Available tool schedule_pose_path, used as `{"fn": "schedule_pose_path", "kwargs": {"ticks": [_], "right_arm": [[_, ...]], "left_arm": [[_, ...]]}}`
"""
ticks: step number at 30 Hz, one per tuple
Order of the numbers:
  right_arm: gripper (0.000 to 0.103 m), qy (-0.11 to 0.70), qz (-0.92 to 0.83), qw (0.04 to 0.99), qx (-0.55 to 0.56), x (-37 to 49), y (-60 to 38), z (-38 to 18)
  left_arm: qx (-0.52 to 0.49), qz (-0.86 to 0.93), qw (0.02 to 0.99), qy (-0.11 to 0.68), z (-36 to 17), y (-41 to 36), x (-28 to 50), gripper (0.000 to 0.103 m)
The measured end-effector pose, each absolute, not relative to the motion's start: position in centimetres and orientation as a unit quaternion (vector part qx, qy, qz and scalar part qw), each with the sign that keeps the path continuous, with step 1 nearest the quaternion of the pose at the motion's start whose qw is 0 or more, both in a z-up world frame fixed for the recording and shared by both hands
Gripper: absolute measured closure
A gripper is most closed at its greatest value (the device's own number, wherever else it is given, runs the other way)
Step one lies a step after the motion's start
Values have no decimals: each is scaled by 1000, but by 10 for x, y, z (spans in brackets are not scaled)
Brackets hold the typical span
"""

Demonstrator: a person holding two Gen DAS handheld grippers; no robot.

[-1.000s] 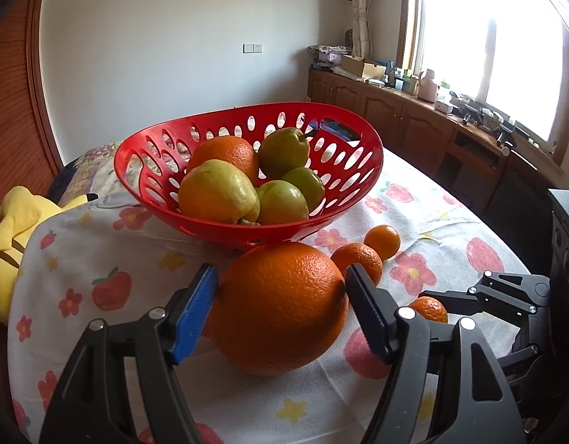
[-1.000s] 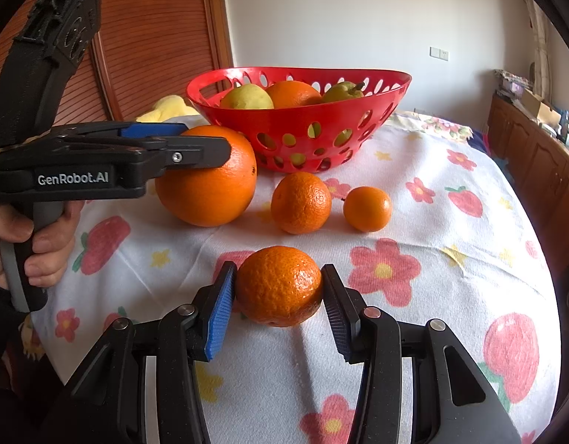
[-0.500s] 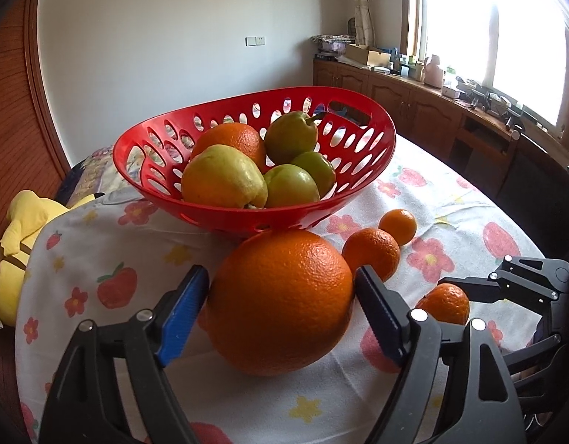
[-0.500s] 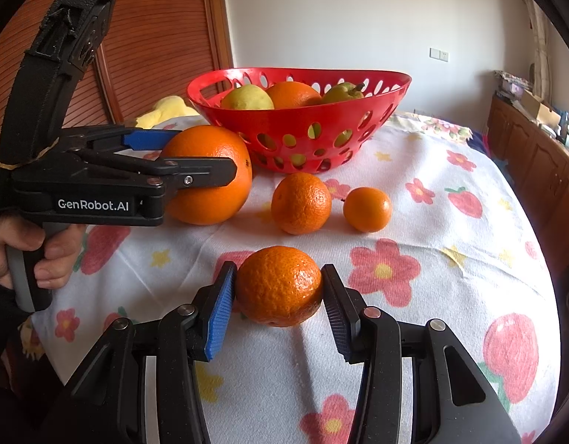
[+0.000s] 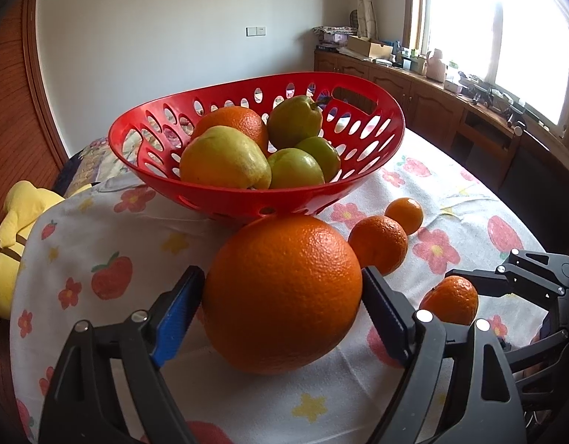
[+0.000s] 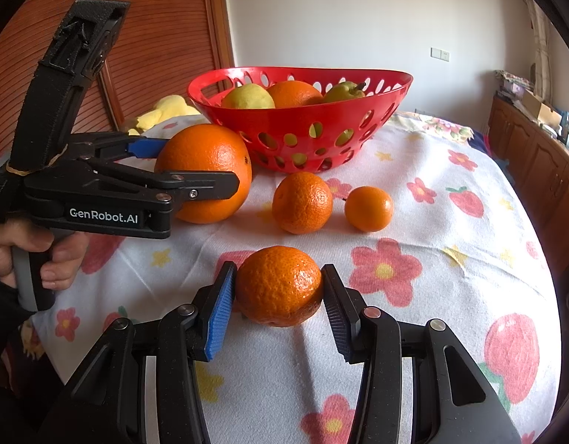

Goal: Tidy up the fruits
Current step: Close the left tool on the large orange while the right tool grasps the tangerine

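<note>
My left gripper (image 5: 282,303) is shut on a large orange (image 5: 282,292) and holds it just above the flowered cloth, in front of the red basket (image 5: 377,155); the orange also shows in the right wrist view (image 6: 204,172). The basket holds an orange (image 5: 234,122) and several green-yellow pears (image 5: 223,159). My right gripper (image 6: 278,305) has its pads against both sides of a small mandarin (image 6: 278,285) that rests on the cloth. Two more mandarins (image 6: 303,201) (image 6: 368,208) lie between it and the basket (image 6: 303,118).
A yellow soft toy (image 5: 14,222) lies at the table's left edge. A wooden sideboard (image 5: 451,111) with clutter runs under the window on the right. A ribbed wooden door (image 6: 154,37) stands behind the table.
My left gripper has lifted the large orange off the cloth and carried it up toward the basket. My right gripper and its mandarin have not moved.
</note>
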State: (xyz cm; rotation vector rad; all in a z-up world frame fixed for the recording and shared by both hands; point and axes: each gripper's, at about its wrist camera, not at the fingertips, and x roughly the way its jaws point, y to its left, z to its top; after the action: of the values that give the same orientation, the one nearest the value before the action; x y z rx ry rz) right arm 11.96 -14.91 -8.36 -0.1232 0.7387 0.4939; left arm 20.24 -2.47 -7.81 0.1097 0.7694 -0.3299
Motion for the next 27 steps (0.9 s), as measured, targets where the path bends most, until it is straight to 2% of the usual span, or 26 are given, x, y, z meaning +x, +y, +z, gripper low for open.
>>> {"fn": "schedule_pose_path", "kwargs": {"ticks": [13, 27], "right_arm": [[56, 360, 241, 900, -60, 120, -148, -84], [56, 361, 241, 899, -60, 121, -148, -85]], "left_arm": [[40, -154, 919, 361, -78, -15, 186, 20], [55, -161, 917, 360, -79, -16, 183, 18]]}}
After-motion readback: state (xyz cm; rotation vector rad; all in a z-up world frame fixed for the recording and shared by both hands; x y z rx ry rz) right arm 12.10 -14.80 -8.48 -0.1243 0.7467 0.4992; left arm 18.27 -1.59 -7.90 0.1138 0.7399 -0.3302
